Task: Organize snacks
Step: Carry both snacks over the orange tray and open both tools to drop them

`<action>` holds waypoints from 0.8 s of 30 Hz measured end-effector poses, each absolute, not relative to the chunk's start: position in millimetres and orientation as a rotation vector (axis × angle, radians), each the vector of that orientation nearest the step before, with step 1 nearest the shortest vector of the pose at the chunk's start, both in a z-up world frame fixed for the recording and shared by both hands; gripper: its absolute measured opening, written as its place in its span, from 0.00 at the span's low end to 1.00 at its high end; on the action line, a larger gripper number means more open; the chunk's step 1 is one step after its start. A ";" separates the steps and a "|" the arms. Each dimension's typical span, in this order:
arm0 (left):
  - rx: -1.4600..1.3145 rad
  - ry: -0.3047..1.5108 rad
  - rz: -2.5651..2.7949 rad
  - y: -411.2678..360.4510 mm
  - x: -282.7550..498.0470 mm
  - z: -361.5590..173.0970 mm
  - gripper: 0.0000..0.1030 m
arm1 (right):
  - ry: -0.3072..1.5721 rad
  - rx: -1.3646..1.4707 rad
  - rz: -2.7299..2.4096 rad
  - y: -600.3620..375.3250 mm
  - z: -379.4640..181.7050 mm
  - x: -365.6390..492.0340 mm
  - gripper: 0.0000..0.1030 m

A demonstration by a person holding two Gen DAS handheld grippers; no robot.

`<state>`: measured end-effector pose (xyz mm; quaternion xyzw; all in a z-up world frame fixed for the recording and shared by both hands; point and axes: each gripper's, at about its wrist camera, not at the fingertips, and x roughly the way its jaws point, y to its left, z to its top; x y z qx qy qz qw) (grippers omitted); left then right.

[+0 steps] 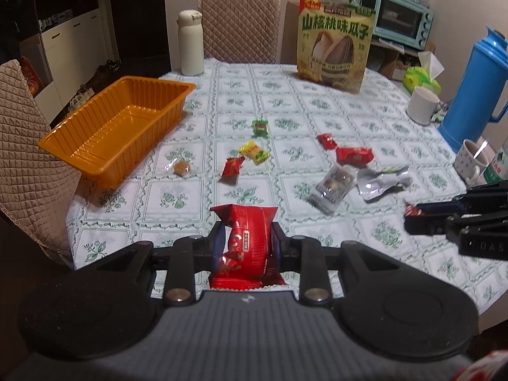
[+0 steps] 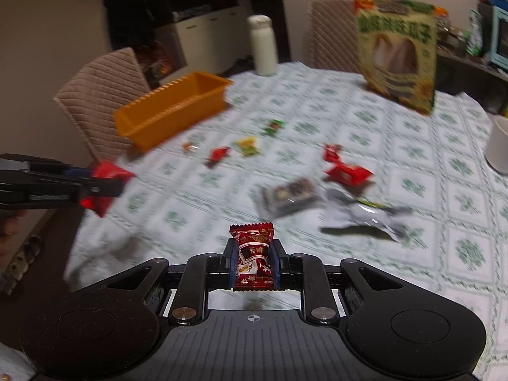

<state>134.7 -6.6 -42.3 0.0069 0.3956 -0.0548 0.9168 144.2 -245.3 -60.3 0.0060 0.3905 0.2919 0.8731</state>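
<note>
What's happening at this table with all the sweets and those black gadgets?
A person is tidying snacks with two hand-held grippers. The left gripper is shut on a big red snack packet, and the right gripper is shut on a small dark red candy. Both are held above the table. The orange tray is empty, and several sweets lie loose on the tablecloth.

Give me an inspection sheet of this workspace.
Surface: table under a floral cloth.
Job's things: orange tray, empty; loose snacks scattered mid-table.
Clutter: seed bag, bottle, thermos, mugs, torn wrapper.
Grippers: left gripper shut on a red packet; right gripper shut on a dark red candy.
Cables: nothing seen.
Surroundings: chairs, toaster oven.
</note>
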 end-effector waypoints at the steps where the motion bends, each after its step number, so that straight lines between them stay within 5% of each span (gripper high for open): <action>1: 0.010 0.809 -0.115 -4.9 135.4 -40.3 0.26 | 0.812 0.015 0.621 -240.9 -57.0 144.0 0.21; 24: -0.049 0.773 -0.082 152.5 243.3 -21.1 0.26 | 0.812 0.044 0.680 -65.3 -32.4 253.1 0.21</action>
